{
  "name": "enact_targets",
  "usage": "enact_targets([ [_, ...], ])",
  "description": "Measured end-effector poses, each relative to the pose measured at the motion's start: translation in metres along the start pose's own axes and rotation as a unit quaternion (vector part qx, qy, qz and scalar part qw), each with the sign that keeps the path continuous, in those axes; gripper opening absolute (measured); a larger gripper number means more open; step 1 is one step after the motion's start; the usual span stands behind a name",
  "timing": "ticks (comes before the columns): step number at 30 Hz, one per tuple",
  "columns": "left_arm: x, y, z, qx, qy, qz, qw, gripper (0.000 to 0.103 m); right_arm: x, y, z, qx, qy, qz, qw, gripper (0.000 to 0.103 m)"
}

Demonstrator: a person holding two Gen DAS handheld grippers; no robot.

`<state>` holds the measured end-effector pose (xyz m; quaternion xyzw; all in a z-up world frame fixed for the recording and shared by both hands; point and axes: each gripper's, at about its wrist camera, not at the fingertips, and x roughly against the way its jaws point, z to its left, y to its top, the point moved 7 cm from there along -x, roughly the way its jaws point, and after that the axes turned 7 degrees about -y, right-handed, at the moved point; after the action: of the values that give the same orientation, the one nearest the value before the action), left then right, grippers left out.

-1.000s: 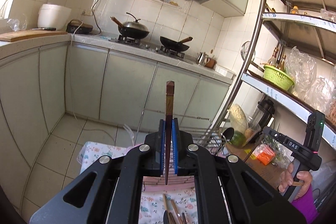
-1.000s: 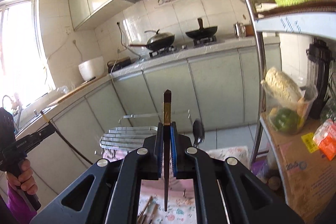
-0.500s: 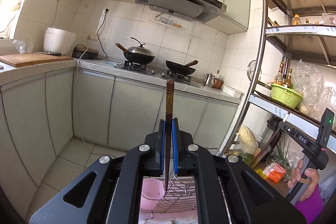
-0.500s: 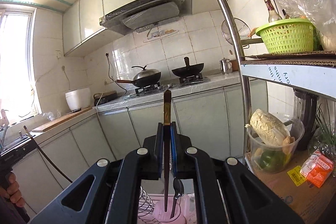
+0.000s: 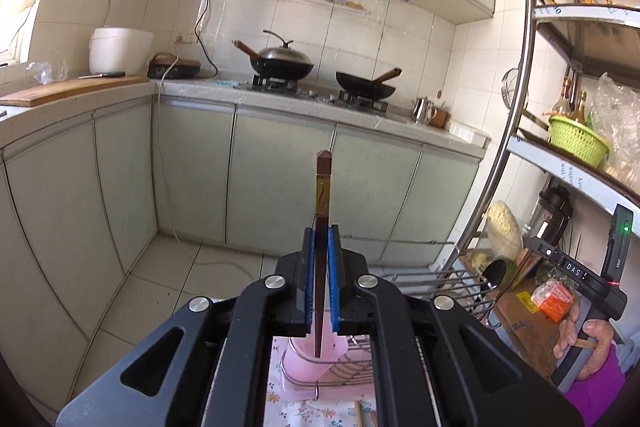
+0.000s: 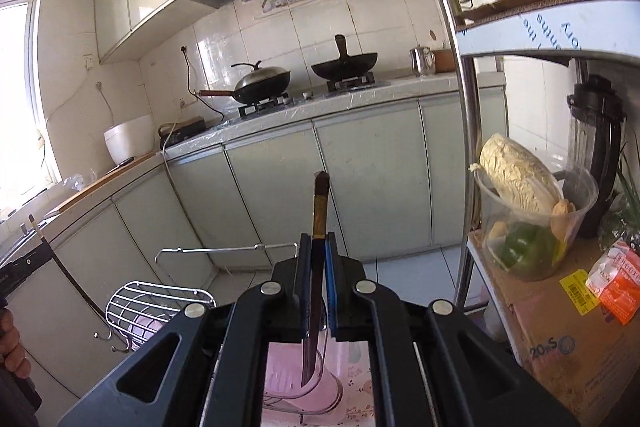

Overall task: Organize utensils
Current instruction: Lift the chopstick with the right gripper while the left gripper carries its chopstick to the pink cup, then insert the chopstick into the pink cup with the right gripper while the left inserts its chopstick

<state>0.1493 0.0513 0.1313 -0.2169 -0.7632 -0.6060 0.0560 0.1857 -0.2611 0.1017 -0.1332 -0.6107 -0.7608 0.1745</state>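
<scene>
Kitchen cabinets (image 5: 280, 179) fill background, metal shelf rack (image 5: 516, 131) to right. Wire dish rack (image 5: 440, 279) on floral cloth (image 5: 304, 403), pink cup (image 5: 308, 359) in rack's holder ring. Left gripper (image 5: 320, 247) fingers clenched on upright chopstick (image 5: 322, 195), lower tip over pink cup. Right gripper (image 6: 316, 255) fingers clenched on second chopstick (image 6: 319, 207), tip at cup mouth.

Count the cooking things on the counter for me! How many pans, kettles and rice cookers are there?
Pans: 2, a lidded wok and an open black pan, both on the stove.
Kettles: 1, a small metal kettle.
Rice cookers: 1, a white rice cooker in the corner.
Total: 4
</scene>
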Motion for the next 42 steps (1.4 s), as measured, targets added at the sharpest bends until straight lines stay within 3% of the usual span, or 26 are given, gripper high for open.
enact_targets([
  [5, -0.018, -0.020, 0.010, 0.007, 0.013, 0.034, 0.9993, 0.005, -0.018, -0.020, -0.004, -0.009, 0.005, 0.033, 0.999, 0.007],
  [13, -0.051, -0.045, 0.033, 0.039, 0.021, 0.076, 0.9961, 0.005, -0.028, -0.031, -0.001, -0.006, 0.009, 0.046, 0.999, 0.007],
  [24, -0.068, -0.041, 0.039, 0.055, 0.023, 0.070, 0.9958, 0.005, -0.029, -0.022, 0.004, 0.005, 0.005, 0.043, 0.999, 0.006],
  [29, -0.074, -0.044, 0.040, 0.056, 0.026, 0.072, 0.9954, 0.006, -0.041, -0.035, 0.008, 0.017, 0.005, 0.071, 0.997, 0.007],
  [31, -0.076, -0.047, 0.041, 0.053, 0.029, 0.079, 0.9950, 0.009, -0.048, -0.045, 0.010, 0.017, 0.009, 0.089, 0.996, 0.007],
  [36, -0.074, -0.051, 0.049, 0.072, 0.033, 0.083, 0.9934, 0.030, -0.051, -0.057, 0.010, 0.012, 0.020, 0.103, 0.994, 0.014],
  [39, -0.072, -0.053, 0.051, 0.078, 0.031, 0.083, 0.9931, 0.032, -0.044, -0.058, 0.011, 0.014, 0.023, 0.089, 0.996, 0.026],
  [42, -0.067, -0.054, 0.050, 0.076, 0.028, 0.082, 0.9934, 0.033, -0.035, -0.058, 0.012, 0.015, 0.025, 0.079, 0.996, 0.029],
])
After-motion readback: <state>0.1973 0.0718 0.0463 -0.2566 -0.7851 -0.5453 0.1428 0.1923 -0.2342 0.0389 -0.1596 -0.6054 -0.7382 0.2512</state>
